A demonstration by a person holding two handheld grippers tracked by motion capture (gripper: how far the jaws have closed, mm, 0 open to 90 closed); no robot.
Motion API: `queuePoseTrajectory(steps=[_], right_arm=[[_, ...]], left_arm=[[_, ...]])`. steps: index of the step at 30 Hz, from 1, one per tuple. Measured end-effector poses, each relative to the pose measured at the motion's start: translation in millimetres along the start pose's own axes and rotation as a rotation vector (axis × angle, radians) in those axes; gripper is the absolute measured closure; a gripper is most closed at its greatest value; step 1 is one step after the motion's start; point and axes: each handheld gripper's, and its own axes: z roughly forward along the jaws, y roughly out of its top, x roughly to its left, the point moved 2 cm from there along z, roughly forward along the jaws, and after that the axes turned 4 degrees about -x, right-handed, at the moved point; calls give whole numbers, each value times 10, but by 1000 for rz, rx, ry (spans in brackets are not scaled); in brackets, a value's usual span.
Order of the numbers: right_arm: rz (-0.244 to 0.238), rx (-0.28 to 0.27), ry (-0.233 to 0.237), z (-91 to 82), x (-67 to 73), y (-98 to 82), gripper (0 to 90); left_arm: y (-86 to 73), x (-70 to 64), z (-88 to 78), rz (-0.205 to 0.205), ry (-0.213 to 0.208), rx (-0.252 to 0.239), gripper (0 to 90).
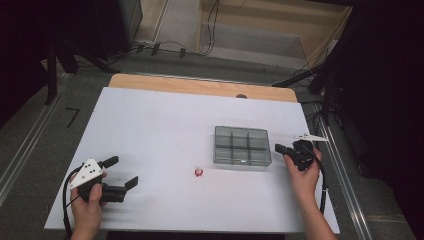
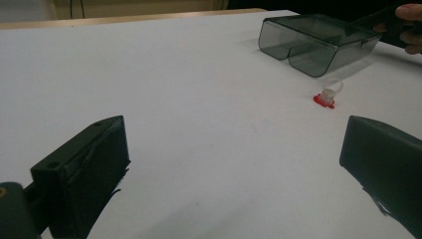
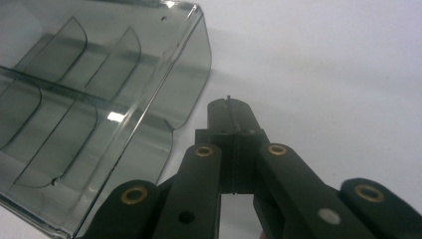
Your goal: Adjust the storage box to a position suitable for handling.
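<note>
High view: our right gripper [image 1: 278, 148] has jaws pressed together, empty, tip just beside the box [image 1: 242, 145] at its right edge; left gripper [image 1: 122, 172] jaws wide apart, well off, red cap [image 1: 198, 172] between

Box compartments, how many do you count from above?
6, in the grey box: three along the far row and three along the near row. All look empty, though tinted walls could hide something small.

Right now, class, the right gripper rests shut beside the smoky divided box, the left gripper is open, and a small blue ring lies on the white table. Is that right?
Not quite: the ring is red, not blue, as the left gripper view shows. The rest holds: right gripper shut beside the divided box, left gripper open, white table.
</note>
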Motion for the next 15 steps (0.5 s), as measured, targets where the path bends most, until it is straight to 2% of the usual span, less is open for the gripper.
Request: queuePoseTrajectory(steps=[10, 12, 15], right_arm=[[-13, 9, 39, 101, 112, -51, 884], [-1, 2, 48, 119, 143, -60, 884], [16, -5, 30, 131, 179, -65, 884]], left_arm=[[0, 0, 0, 1, 0, 1, 0], [0, -1, 1, 1, 1, 1, 0], [0, -2, 2, 1, 2, 1, 0]])
